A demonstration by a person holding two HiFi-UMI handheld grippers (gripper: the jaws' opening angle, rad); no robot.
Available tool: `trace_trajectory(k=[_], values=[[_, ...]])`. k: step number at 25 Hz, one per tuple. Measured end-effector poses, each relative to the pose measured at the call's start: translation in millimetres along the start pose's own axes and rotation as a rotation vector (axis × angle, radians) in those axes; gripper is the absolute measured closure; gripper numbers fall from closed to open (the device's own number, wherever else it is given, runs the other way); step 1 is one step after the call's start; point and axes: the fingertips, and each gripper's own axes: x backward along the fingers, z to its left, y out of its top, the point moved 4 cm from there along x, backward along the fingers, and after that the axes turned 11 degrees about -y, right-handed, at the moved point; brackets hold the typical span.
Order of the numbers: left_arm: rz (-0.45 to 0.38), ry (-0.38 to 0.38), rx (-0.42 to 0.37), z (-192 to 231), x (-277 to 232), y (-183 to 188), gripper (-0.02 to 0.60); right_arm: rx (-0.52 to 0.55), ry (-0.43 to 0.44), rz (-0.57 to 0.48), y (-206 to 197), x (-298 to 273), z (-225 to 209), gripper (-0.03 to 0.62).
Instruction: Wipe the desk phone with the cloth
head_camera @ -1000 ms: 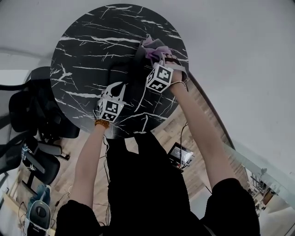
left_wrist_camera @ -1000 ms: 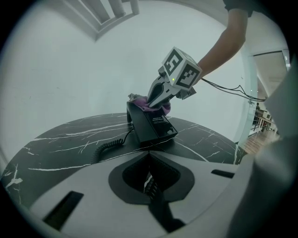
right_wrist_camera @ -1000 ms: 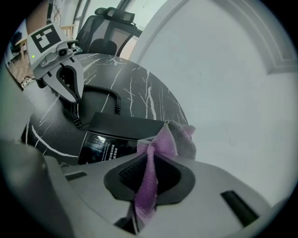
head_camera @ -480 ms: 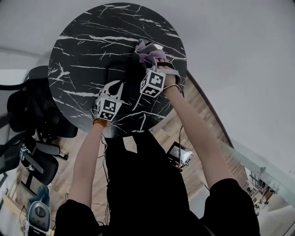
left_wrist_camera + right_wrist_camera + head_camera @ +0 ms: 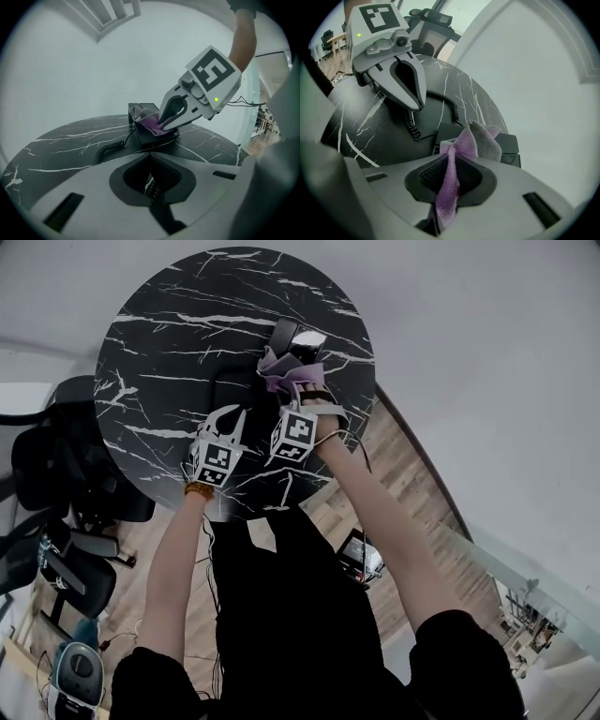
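Two tongs, condition: the right tongs [image 5: 163,124] are clenched on a lilac terry cloth [image 5: 465,143], with one fold pinched between the pads and the bunch standing out ahead. The left tongs [image 5: 419,104] are pressed together with nothing between them.
Phone, location: the black desk phone [image 5: 152,137] sits on the round black marble-look table with white veins [image 5: 159,352], toward the far right part as the person faces it. Its coiled black cord [image 5: 108,151] runs out across the table top on the left tongs' side.
Cloth, position: lowered onto the phone's upper face, with the right tongs angled steeply down. Contact appears made.
Left tongs, position: hovering over the table near the phone, on the person's side of it. They touch nothing that I can see.
Step in hand, judged: a wiping stroke across the top of the phone.
Method advised: hold the pinch firm so the cloth does not drag out. Bear down through the bunched cloth, never the hard tips. Use short, even strokes.
Risk noted: nothing restrains the phone, so it will likely slide under a sideways push. The idle left tongs could steady its body. Keep strokes clear of the cord.
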Motion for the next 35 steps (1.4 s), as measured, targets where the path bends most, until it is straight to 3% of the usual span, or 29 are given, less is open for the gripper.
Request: trace_trajectory(k=[21, 23, 24, 27, 29, 35], values=[[0.044, 0.007, -0.003, 0.8, -3.6, -3.4, 0.569, -0.147, 0.08, 0.03, 9.6, 4.7, 27.5, 0.535], [0.068, 0.009, 0.021, 2.5, -6.3, -5.6, 0.569, -0.242, 0.141, 0.032, 9.7, 5.8, 25.2, 0.533], [0.08, 0.001, 0.039, 2.6, -7.8, -5.1, 0.568, -0.341, 0.193, 0.024, 10.0, 8.0, 23.5, 0.533], [0.054, -0.031, 0.078, -0.9, -3.3, 10.9, 0.568, -0.756, 0.312, -0.057, 11.1, 23.3, 9.1, 0.53], [-0.005, -0.03, 0.059, -4.8, 4.3, 36.9, 0.568, -0.928, 0.276, -0.155, 8.1, 39.4, -12.7, 0.53], [-0.247, 0.041, -0.02, -17.5, 39.3, 144.8, 0.568, -1.117, 0.015, -0.497, 5.7, 130.0, -97.0, 0.53]])
